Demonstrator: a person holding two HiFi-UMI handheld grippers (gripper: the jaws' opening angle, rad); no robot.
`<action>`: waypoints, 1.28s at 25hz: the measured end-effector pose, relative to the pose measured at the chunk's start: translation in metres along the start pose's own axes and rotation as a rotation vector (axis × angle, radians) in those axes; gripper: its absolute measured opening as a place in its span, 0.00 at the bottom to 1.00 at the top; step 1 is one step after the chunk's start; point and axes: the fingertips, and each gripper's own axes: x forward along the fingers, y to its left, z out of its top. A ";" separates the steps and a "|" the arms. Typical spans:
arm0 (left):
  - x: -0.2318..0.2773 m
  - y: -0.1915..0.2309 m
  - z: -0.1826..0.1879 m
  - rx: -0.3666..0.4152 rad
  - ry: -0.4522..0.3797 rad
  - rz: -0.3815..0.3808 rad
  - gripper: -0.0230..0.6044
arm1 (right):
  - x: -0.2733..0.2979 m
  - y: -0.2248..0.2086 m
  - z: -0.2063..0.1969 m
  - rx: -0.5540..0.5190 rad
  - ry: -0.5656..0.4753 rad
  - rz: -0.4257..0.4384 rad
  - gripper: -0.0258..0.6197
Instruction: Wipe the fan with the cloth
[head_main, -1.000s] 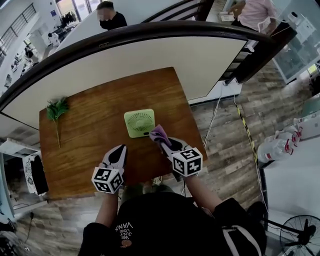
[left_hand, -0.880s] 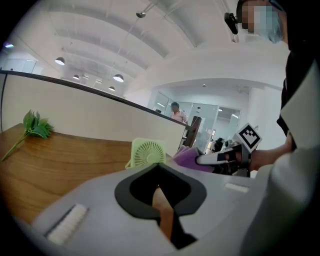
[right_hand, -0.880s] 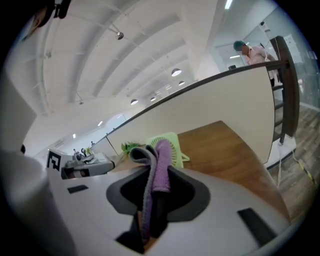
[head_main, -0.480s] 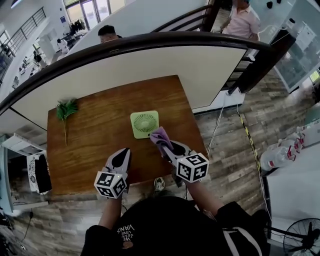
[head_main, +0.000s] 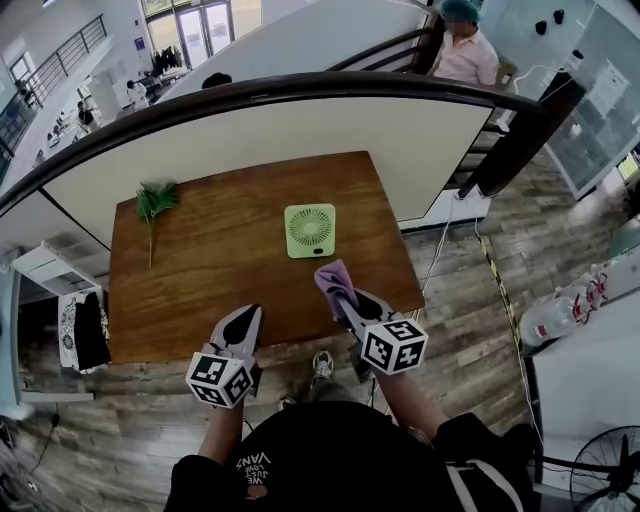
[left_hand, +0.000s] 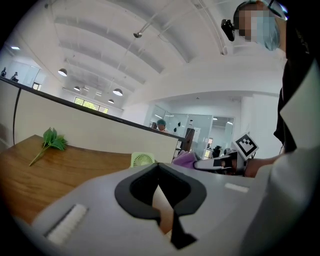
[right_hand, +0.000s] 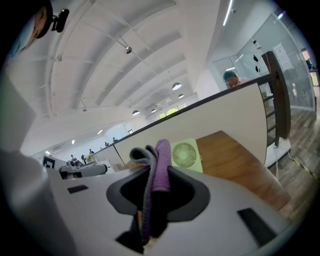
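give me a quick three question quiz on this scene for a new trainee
1. Pick one: the right gripper is shut on A) a purple cloth B) a sponge C) nothing.
2. True or false: the left gripper has its jaws wide apart.
3. Short answer: in the head view, what lies on the table to the left of the green fan?
Key: 1 A. 2 False; they are shut with nothing between them. 3 A green leafy sprig.
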 end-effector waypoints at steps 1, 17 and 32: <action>-0.009 -0.002 -0.003 -0.004 -0.002 0.001 0.06 | -0.005 0.006 -0.004 0.001 -0.003 -0.002 0.19; -0.079 -0.029 -0.027 0.003 0.000 -0.065 0.06 | -0.070 0.062 -0.050 -0.011 -0.026 -0.072 0.19; -0.094 -0.032 -0.030 -0.001 -0.002 -0.095 0.06 | -0.077 0.074 -0.061 -0.043 -0.019 -0.122 0.19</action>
